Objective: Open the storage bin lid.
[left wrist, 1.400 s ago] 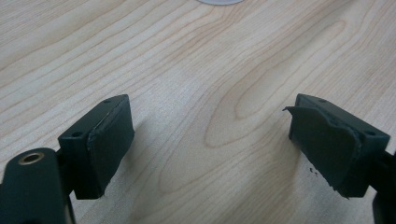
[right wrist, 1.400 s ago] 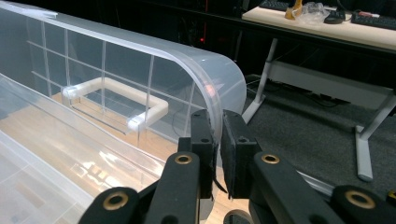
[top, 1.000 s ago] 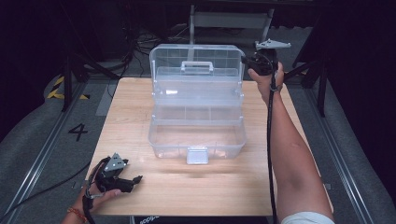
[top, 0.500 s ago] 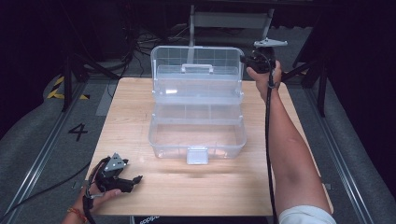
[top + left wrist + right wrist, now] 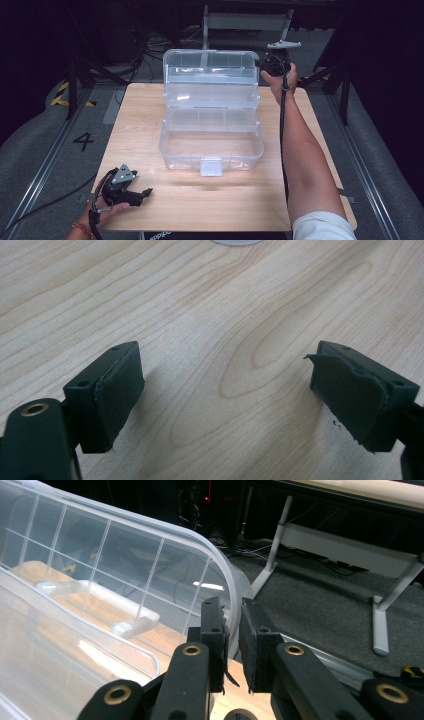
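A clear plastic box (image 5: 211, 140) stands in the middle of a pale wood-grain table (image 5: 150, 130), its rounded, ribbed lid (image 5: 210, 75) swung up at the far side and a tiered tray visible between lid and base. A small square latch (image 5: 210, 166) hangs at the middle of the box's near wall. The lid is see-through, moulded with a grid of thin ribs and a flat bar handle (image 5: 95, 602) across it. The right gripper (image 5: 264, 63) is at the lid's upper right corner; in the right gripper view its black jaws are clenched on the lid's smooth curved rim (image 5: 227, 595), one pad to each side of the thin plastic edge. The left gripper (image 5: 142, 192) rests at the near left corner of the table, well apart from the box, its matte rubber-padded jaws released and spread wide over bare wood; one pad's edge looks frayed.
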`<state>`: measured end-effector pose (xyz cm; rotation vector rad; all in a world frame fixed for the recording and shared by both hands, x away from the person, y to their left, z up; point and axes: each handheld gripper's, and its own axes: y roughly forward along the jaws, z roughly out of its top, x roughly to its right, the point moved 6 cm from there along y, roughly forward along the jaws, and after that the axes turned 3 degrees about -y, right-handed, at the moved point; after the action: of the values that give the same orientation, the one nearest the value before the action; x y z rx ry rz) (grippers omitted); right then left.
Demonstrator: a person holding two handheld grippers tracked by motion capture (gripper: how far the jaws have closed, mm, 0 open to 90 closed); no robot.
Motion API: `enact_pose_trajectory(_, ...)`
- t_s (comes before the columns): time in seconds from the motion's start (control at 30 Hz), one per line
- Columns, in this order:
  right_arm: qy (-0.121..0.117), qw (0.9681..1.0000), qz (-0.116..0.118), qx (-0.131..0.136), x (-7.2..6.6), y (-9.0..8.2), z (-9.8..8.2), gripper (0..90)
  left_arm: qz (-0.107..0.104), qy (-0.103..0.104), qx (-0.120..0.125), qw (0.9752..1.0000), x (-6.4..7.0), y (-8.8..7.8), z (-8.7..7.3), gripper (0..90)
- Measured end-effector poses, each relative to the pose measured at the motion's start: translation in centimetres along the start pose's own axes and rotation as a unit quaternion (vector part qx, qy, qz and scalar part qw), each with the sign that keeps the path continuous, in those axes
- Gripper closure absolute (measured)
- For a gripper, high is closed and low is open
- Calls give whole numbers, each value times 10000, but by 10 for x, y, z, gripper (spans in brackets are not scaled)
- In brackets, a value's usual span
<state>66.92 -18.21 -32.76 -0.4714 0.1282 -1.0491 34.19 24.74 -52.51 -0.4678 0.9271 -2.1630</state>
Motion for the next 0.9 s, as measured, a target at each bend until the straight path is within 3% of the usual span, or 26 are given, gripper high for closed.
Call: enact_pose_trajectory(0.9,-87,9991,-314,-288,4,27,-11,800,15,-28,20,10000,0,0,0,143)
